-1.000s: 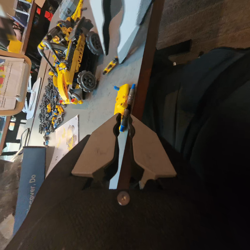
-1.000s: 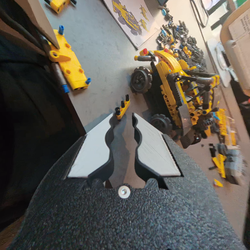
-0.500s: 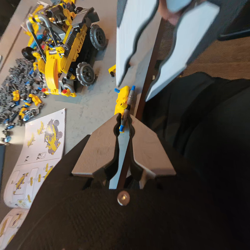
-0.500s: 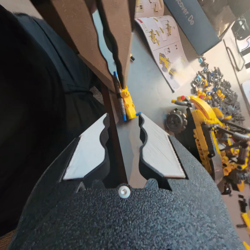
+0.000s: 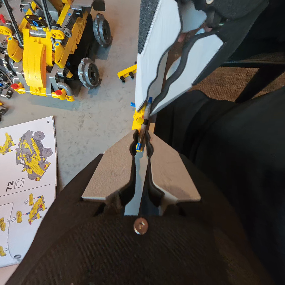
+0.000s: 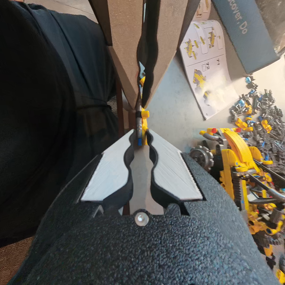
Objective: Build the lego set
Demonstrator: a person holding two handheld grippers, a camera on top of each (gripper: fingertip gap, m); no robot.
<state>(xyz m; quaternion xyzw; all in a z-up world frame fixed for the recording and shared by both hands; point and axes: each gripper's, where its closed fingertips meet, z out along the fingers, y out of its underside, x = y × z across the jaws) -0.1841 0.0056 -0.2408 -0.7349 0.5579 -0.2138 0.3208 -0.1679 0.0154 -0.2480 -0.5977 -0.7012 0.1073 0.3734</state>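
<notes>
Left wrist view, going left to right: an instruction booklet (image 5: 26, 166) is lying open on the grey table (image 5: 95, 123), with a yellow brick-built vehicle (image 5: 50, 50) sitting above it and a small yellow pin beam (image 5: 128, 72) lying just beside its wheels. At the table's edge the left gripper (image 5: 141, 135) is pinching one end of a small yellow assembly (image 5: 139, 121) with a grey rod, its tan fingers (image 5: 114, 169) standing nearly closed around it. The right gripper (image 5: 147, 108) is clamping the far end, its white fingers (image 5: 155, 61) narrowed onto it. Right wrist view is showing the same piece (image 6: 142, 123) bridging both grippers, with loose parts (image 6: 262, 111) lying far right.
</notes>
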